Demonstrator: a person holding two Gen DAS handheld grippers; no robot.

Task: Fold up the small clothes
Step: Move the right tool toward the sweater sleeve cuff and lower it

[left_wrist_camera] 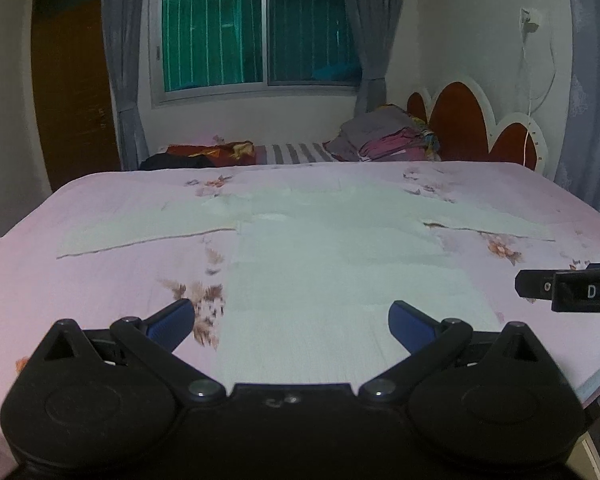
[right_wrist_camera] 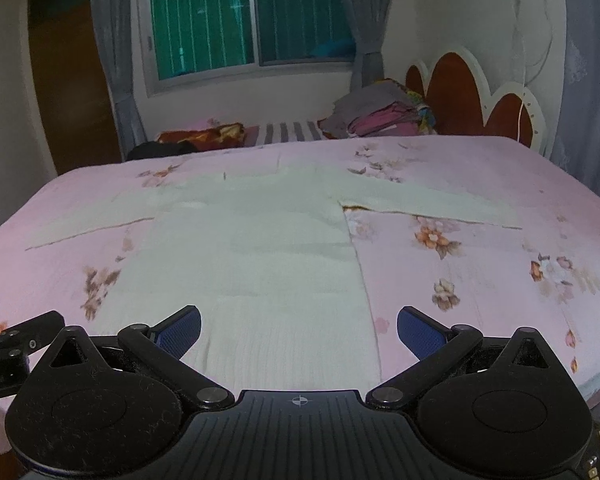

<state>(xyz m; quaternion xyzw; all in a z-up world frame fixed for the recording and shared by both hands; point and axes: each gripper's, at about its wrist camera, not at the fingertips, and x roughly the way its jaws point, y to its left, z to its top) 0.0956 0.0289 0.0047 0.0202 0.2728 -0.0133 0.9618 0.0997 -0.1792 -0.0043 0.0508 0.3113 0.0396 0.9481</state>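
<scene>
Flat on the bed [left_wrist_camera: 112, 208], a white long-sleeved top [left_wrist_camera: 332, 264] is spread out with both sleeves stretched to the sides, its hem nearest the cameras. Just above this hem, the left claw [left_wrist_camera: 290, 322] and the right claw [right_wrist_camera: 299, 330] are both held wide apart, grasping nothing. Farther back, folded clothes [left_wrist_camera: 384, 138] are piled beside the headboard [left_wrist_camera: 460, 120].

Both views are dim, lit by indoor light with a pink-purple cast. A lamp glares as a reflection in the window [left_wrist_camera: 256, 36]. Fisheye bending curves the bed [right_wrist_camera: 480, 280] edge; corners fall black. Fine detail is soft and slightly blurred; shadows are faint.
</scene>
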